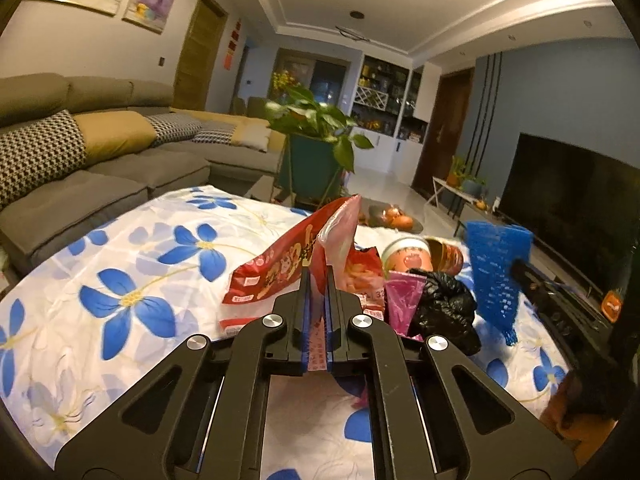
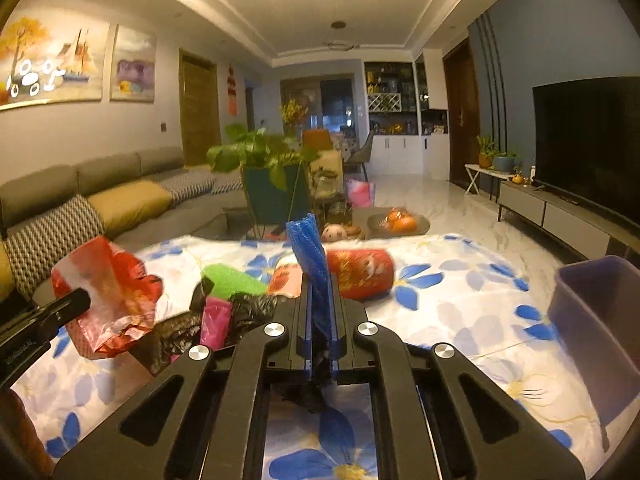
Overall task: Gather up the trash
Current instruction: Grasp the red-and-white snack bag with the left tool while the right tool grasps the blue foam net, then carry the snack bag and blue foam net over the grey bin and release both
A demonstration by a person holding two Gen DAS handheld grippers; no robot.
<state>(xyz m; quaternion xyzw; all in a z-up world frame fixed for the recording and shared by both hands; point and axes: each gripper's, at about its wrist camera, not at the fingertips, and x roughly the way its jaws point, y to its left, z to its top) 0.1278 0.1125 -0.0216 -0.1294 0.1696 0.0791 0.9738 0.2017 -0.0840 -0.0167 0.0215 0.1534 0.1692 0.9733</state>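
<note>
Left gripper [image 1: 319, 280]: pinching red snack bag [image 1: 280, 268]. Right gripper [image 2: 320, 284]: pinching blue foam net [image 2: 308, 252]. Step: carrying. Next: release into bin [image 2: 600, 320], 3 o'clock.

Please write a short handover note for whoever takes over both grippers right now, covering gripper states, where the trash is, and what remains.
Left gripper: shut on the red snack wrapper, lifted off the floral cloth.
Right gripper: shut on the blue foam net, also raised.
Purple bin: at the table's right edge; its inside is not visible.
Left on the cloth: black bag, pink wrapper, red can, green foam.
Next, probably: drop both held pieces into the bin.
</note>
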